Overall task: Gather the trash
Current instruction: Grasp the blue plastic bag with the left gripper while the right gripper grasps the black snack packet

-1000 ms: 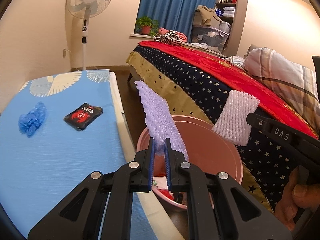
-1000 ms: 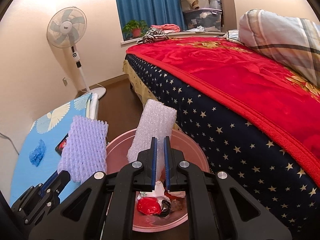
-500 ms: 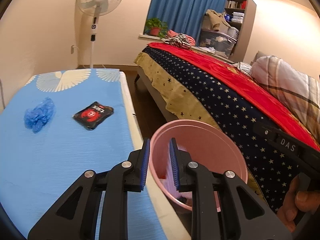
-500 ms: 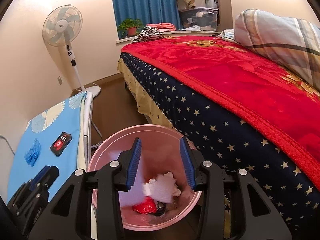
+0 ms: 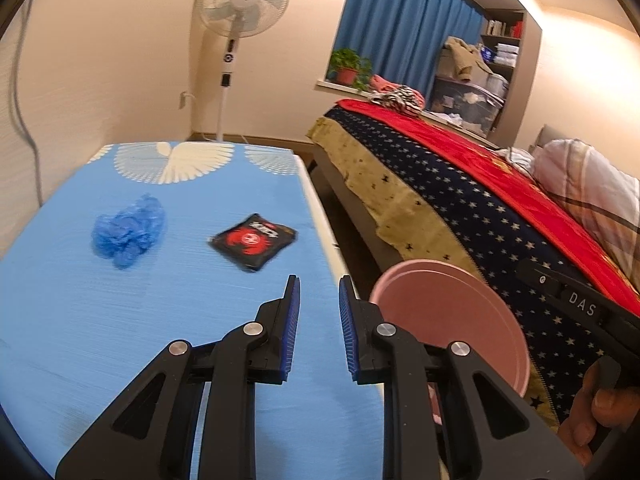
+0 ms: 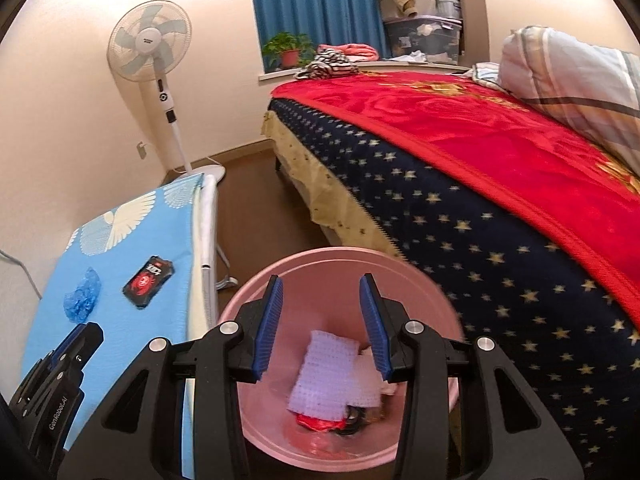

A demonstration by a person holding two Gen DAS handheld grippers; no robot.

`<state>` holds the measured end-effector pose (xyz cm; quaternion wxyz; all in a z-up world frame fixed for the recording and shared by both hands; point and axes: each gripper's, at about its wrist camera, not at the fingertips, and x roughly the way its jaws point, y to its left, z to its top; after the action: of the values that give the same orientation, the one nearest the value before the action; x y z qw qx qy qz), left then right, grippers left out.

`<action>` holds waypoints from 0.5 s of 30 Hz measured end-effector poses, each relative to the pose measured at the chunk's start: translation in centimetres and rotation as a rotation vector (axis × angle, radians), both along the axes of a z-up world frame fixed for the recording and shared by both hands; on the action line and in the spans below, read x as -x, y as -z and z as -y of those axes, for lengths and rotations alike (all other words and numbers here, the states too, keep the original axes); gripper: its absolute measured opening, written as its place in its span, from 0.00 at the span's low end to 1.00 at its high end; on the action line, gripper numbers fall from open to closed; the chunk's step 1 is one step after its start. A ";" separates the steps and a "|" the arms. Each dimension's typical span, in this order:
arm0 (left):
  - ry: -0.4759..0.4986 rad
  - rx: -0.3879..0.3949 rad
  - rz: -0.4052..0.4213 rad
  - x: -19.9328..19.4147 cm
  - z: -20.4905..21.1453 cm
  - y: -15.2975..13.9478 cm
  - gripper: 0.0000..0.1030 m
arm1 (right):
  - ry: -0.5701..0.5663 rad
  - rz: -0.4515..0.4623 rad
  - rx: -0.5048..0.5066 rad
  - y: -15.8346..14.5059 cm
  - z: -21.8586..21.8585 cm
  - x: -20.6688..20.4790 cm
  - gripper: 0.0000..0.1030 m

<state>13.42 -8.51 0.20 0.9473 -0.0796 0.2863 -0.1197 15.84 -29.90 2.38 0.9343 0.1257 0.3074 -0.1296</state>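
A pink bin stands on the floor between the blue ironing board and the bed. Inside lie a purple foam net, a white foam net and red scraps. My right gripper hangs open over the bin with nothing between its fingers. My left gripper is open and empty over the board's right edge, beside the bin. On the board lie a black and red packet and a crumpled blue wad.
A bed with a starred navy and red blanket runs along the right. A standing fan is by the far wall. A narrow strip of brown floor separates board and bed. A person's hand grips the right tool.
Both grippers opened and dropped their foam nets into the bin. The left gripper then swung left, from above the bin to over the board's edge.
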 end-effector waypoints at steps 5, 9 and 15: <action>-0.059 -0.009 -0.004 -0.5 -2.5 0.5 0.20 | -0.053 0.014 -0.024 0.4 -2.6 -1.8 0.38; -0.118 -0.015 -0.004 -1.0 -4.7 0.9 0.20 | -0.094 0.024 -0.046 0.7 -4.8 -3.1 0.38; -0.201 -0.031 -0.001 -1.7 -7.6 1.4 0.20 | -0.157 0.019 -0.068 1.8 -7.8 -5.5 0.37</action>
<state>15.12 -0.90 -1.18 0.9555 -0.0932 0.2791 -0.0193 21.32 -22.09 0.60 0.9396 0.1341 0.3116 -0.0442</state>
